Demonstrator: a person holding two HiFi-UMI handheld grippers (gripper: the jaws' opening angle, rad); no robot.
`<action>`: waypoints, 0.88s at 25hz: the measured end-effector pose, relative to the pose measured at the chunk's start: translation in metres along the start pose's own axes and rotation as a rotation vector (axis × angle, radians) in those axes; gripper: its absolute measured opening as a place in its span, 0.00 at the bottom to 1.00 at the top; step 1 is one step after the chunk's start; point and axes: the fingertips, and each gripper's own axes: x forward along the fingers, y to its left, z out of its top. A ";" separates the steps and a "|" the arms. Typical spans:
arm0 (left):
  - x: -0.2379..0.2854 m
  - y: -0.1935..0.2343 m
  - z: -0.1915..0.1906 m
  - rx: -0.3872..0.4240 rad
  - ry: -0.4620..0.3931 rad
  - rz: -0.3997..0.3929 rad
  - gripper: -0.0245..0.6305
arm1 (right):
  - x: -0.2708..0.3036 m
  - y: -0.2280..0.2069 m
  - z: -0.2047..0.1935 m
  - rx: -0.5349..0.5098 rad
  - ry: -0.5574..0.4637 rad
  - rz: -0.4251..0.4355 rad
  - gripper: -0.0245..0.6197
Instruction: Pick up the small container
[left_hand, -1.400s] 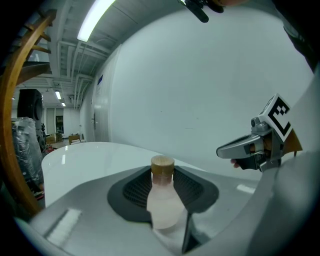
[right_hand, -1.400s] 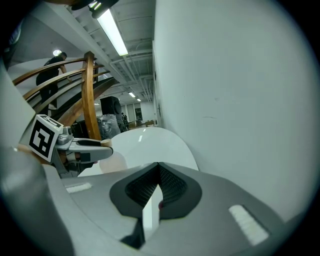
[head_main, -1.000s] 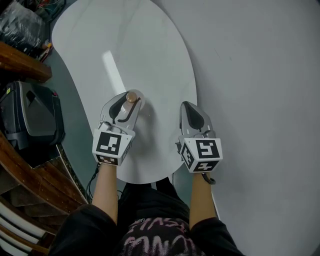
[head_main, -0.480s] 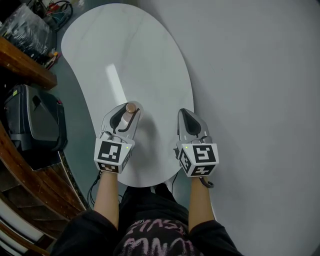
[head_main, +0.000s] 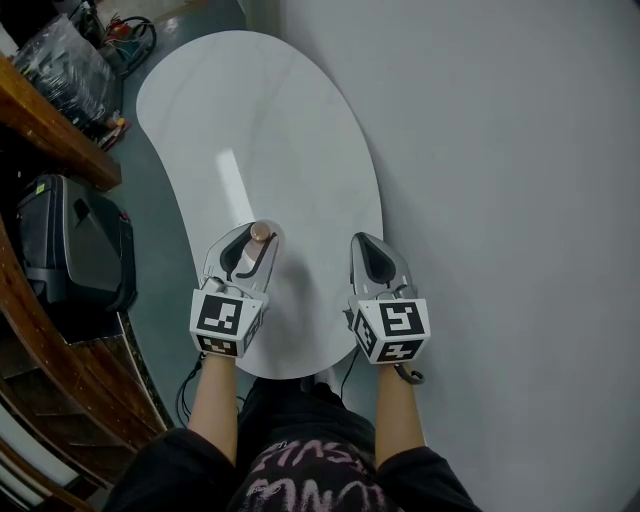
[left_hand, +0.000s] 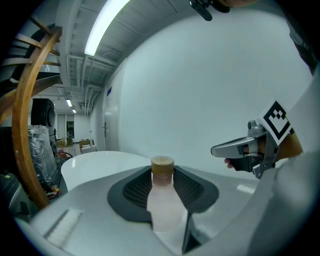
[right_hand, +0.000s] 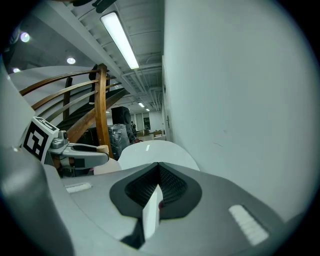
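Gripping is judged to be the step in hand. In the head view, the small container (head_main: 258, 240) is seen pinched in the left claw (head_main: 252, 243) over the near end of the table (head_main: 290, 130), its brown cap (head_main: 260, 232) showing at the claw's tip. The right claw (head_main: 371, 247) is held alongside, over the table's near right edge, with nothing carried. Both forearms are stretched forward, roughly parallel, and both claws point away from the person.

In the left gripper view, the pale container (left_hand: 164, 200) stands upright between the dark pads, which are pressed onto its sides, with the cap (left_hand: 162, 165) clear above them. Its base is hidden, so it cannot be told whether it is off the table (left_hand: 105, 161). The right claw (left_hand: 240, 148) is seen off to the side.

In the right gripper view, the right claw (right_hand: 158, 186) is pressed together on nothing. The table (right_hand: 155, 150) lies beyond it, and the left claw (right_hand: 82, 150) shows at the left.

What is called for next, it is judged, is a steady upright lift with the pinch kept firm.
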 end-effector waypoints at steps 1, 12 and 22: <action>-0.002 -0.001 0.002 0.000 -0.001 0.003 0.24 | -0.001 0.001 0.001 -0.001 -0.002 0.004 0.06; -0.040 -0.006 0.012 -0.005 -0.027 0.024 0.24 | -0.024 0.030 0.013 -0.039 -0.042 0.050 0.06; -0.070 -0.022 0.033 0.003 -0.060 0.047 0.24 | -0.053 0.052 0.022 -0.072 -0.079 0.094 0.05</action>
